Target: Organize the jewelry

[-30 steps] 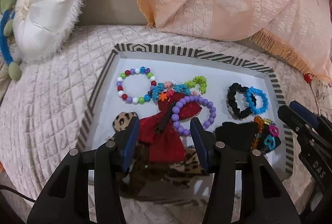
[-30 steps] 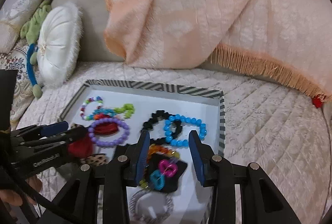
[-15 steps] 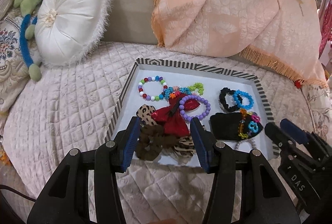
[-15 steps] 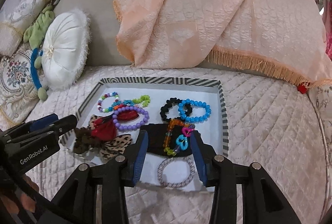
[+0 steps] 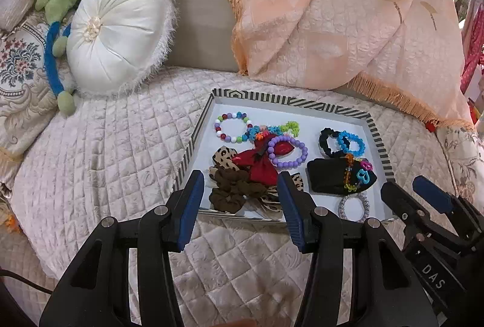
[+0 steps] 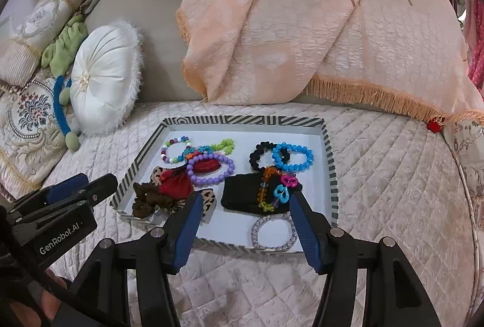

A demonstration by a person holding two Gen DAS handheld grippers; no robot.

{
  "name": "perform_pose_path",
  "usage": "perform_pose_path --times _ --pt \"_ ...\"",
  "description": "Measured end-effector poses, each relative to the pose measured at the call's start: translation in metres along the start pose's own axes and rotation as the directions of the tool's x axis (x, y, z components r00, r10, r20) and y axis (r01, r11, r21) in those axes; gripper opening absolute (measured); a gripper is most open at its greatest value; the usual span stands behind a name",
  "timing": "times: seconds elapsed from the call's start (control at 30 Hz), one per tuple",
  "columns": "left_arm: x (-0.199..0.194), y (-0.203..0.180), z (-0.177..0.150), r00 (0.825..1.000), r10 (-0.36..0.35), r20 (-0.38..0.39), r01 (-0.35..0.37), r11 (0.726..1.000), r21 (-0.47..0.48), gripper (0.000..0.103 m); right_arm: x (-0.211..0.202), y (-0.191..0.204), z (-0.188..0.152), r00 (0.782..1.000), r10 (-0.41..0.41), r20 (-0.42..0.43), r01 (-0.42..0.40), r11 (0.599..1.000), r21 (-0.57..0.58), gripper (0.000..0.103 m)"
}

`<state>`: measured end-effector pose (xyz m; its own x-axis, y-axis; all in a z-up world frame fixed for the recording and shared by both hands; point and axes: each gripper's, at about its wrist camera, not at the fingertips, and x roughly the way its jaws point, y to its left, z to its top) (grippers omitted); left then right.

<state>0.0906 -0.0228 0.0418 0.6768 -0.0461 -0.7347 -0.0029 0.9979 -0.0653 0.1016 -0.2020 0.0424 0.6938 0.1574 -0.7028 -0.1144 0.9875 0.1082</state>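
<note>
Both grippers backed off striped rectangular tray [image 6: 329, 163]

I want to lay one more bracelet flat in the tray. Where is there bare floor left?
Free: the tray floor's near middle, between the leopard scrunchie and the silver ring; also the far strip behind the bracelets. Crowded: the left half, where the purple bracelet and red bow overlap.

Black-and-white striped tray [image 6: 330, 172]; purple bracelet [image 6: 210, 169]; blue bracelet [image 6: 292, 157]; red pouch [image 6: 176, 184]; peach blanket [image 6: 302, 33]
</note>
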Motion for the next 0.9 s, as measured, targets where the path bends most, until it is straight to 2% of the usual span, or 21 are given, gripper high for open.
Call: perform_pose_path --times 0.9 --pt "-0.023 0.001 -0.011 1.000 0.021 0.021 -0.021 1.000 -0.001 0.050 -0.018 0.008 -0.010 1.000 0.014 -0.009 -0.014 1.000 -0.002 0.063"
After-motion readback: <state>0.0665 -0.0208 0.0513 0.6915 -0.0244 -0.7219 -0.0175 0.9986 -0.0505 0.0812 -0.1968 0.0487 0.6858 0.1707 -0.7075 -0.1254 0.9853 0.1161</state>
